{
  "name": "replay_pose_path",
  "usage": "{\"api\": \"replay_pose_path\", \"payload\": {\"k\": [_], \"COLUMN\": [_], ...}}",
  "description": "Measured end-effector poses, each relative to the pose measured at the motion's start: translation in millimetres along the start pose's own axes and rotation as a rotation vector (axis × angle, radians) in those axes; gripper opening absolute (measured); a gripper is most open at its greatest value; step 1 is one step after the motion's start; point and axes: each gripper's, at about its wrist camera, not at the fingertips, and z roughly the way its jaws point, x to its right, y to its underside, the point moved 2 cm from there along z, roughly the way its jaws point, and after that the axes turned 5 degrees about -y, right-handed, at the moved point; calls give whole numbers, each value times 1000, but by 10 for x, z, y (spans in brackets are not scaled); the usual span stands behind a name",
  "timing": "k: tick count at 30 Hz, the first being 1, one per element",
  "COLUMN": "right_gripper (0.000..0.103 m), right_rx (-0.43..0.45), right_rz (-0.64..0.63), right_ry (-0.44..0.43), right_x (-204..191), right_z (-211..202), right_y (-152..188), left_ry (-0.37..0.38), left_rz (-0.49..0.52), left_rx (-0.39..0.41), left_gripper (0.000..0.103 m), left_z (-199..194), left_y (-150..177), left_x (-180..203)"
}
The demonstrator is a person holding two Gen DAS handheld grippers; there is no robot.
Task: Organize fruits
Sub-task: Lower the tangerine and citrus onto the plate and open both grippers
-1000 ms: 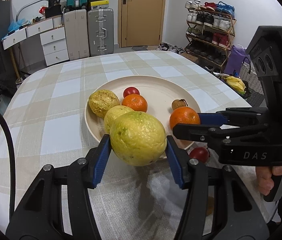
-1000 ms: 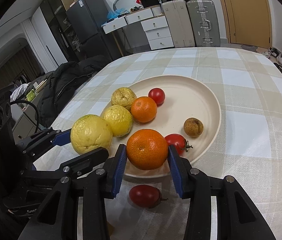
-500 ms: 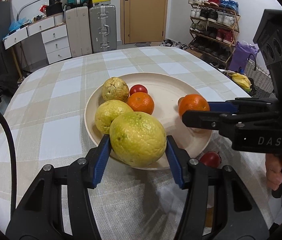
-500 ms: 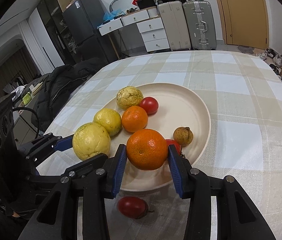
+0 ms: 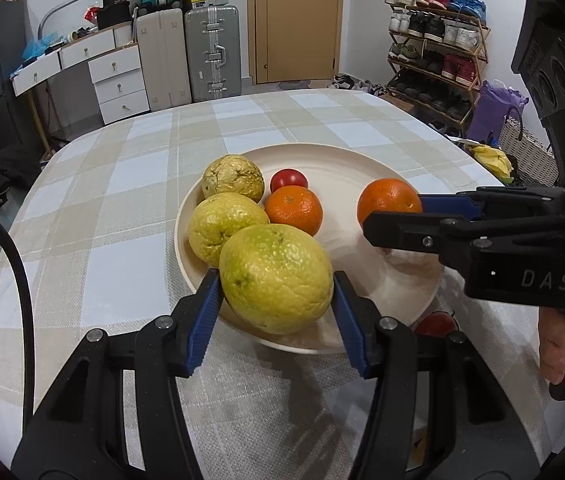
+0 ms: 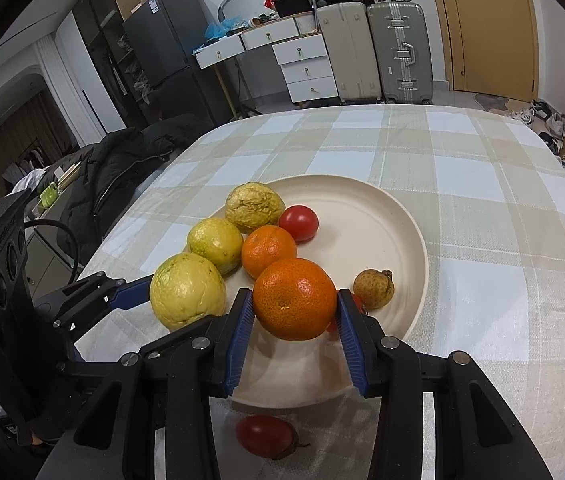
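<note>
My left gripper (image 5: pixel 276 300) is shut on a large yellow-green citrus (image 5: pixel 276 278), held over the near-left rim of the cream plate (image 5: pixel 346 168). My right gripper (image 6: pixel 294 314) is shut on an orange (image 6: pixel 294 298) above the plate's (image 6: pixel 386 216) near part. On the plate lie two yellow citrus (image 6: pixel 215 245), a smaller orange (image 6: pixel 268 251), a red tomato (image 6: pixel 299 222) and a small brown fruit (image 6: pixel 373 289). Another tomato is mostly hidden behind the right fingers. A dark red fruit (image 6: pixel 264 436) lies on the cloth just before the plate.
The plate rests on a round table with a beige checked cloth (image 6: pixel 462 168). A dark jacket (image 6: pixel 122 168) hangs at the table's left side. Drawers and suitcases (image 5: pixel 186 60) stand behind, a shoe rack (image 5: pixel 438 48) to the right. A hand (image 5: pixel 562 344) grips the right tool's handle.
Both grippers have carried their fruits forward over the plate. The large citrus moved from the near rim to beside the yellow citrus, and the orange moved further in over the plate.
</note>
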Motion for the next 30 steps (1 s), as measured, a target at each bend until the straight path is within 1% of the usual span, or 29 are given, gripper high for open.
{"api": "replay_pose_path", "payload": {"k": [7,9,11,15,16,18,19,20,22,24,25,26,28,30], "right_gripper": [43,45,50,50,51,53,55,59,65,69,73,80,89,91], "right_rx": [4,5,13,28,29,29,31,33,40,52,56,57,60,67], "right_rz": [14,13,14,16,15,10,6,2,-12,-18,-17,-12,-2,5], "right_ry": [11,16,22,35,42,45,49,58,77,82,80,77,69,59], "right_x": [12,11,27,53,56,52,48,43,27,16,16,18,29,44], "right_z": [35,34,25,-28,-39,-53,-63,-69,-97,-141,-162,-183,-225,-269], "right_y": [-45,-46,-51,-32,-27,-18,-12,-9,-2,8,10,14,29,50], "left_ry": [-13,-20,-27,-24,-25,-22,-19,-19,-24,-18,-13,-12,-13,-6], "left_rz": [4,16,30,59,54,44,35,30,17,2,-7,-14,-31,-43], "left_rx": [-3,-3,-1,5,8,11,16,22,27,34,35,36,40,42], "left_gripper": [52,52,52,53,54,58,62,65,70,72,76,82,84,85], "left_z": [23,16,-3,-67,-88,-124,-143,-167,-208,-251,-272,-295,-346,-404], "left_y": [-12,-3,15,53,55,61,59,62,65,73,79,86,105,137], "left_x": [-7,14,35,79,73,59,41,34,9,-19,-35,-46,-74,-87]}}
